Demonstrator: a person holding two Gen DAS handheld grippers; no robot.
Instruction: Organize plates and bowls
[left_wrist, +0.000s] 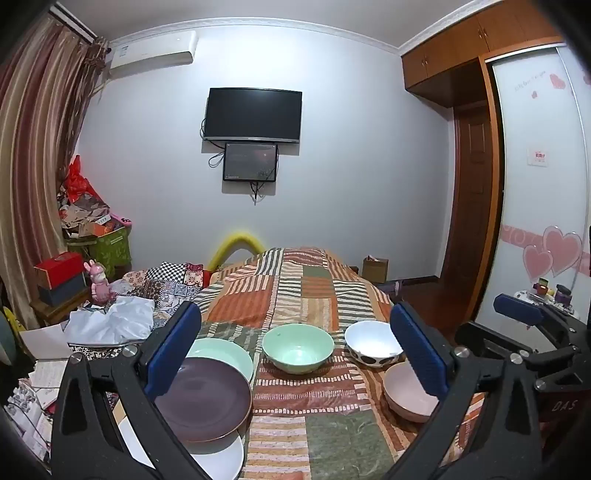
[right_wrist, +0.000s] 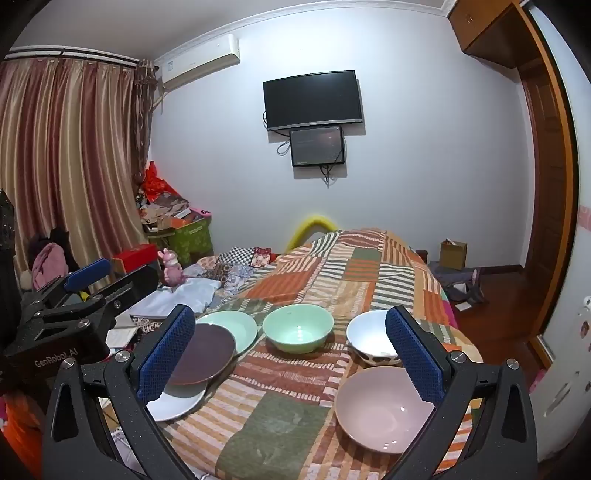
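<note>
A: Where are the dishes?

B: On the striped patchwork quilt (right_wrist: 295, 369) covering the bed. A mint-green bowl (right_wrist: 297, 328) sits in the middle, with a white bowl with dark spots (right_wrist: 369, 338) to its right and a pale pink bowl (right_wrist: 382, 410) nearer.

A: And the plates?

B: At left, overlapping: a dark purple round plate (left_wrist: 207, 398) lies on a white plate (left_wrist: 221, 459), with a mint-green plate (left_wrist: 225, 356) behind.

A: The claws?

B: The left claw (left_wrist: 295, 349) and right claw (right_wrist: 291, 350) both gape wide, empty, above the quilt.
</note>
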